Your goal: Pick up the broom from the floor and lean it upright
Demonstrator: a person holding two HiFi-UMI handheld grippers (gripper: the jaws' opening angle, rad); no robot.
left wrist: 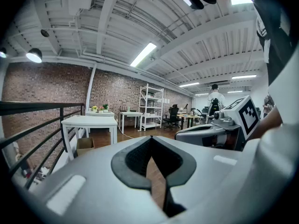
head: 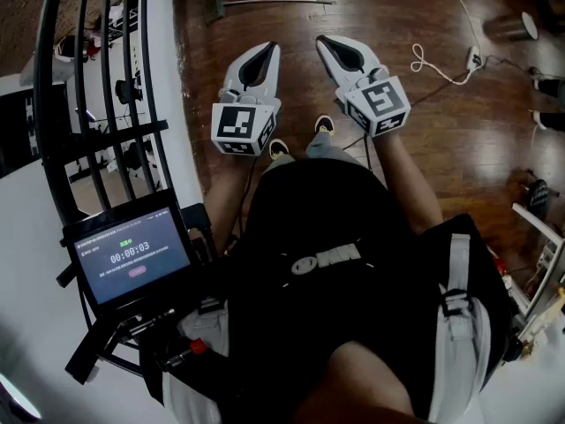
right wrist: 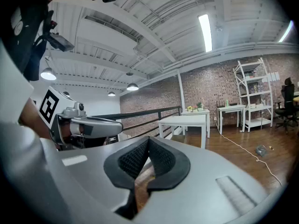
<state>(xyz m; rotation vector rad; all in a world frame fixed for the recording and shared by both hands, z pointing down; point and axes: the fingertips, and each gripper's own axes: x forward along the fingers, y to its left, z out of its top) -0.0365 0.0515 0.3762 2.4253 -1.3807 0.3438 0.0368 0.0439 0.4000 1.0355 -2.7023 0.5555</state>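
The broom [head: 265,3] lies flat on the wooden floor at the top of the head view, dark head to the left, thin pale handle running right. My left gripper [head: 267,49] and right gripper [head: 323,41] are held side by side above the floor in front of the person's body, well short of the broom. Both are shut with nothing between the jaws. In the left gripper view the left gripper [left wrist: 151,149] has its dark pads meeting at the tip, and the right gripper [right wrist: 148,145] shows the same in its own view. Neither gripper view shows the broom.
A black railing [head: 97,78] and a white ledge run along the left. A mounted screen [head: 132,253] sits at lower left. A white cable [head: 441,60] with a plug and a metal cup [head: 512,26] lie on the floor at right. White tables [left wrist: 91,122] and shelving [left wrist: 150,106] stand further off.
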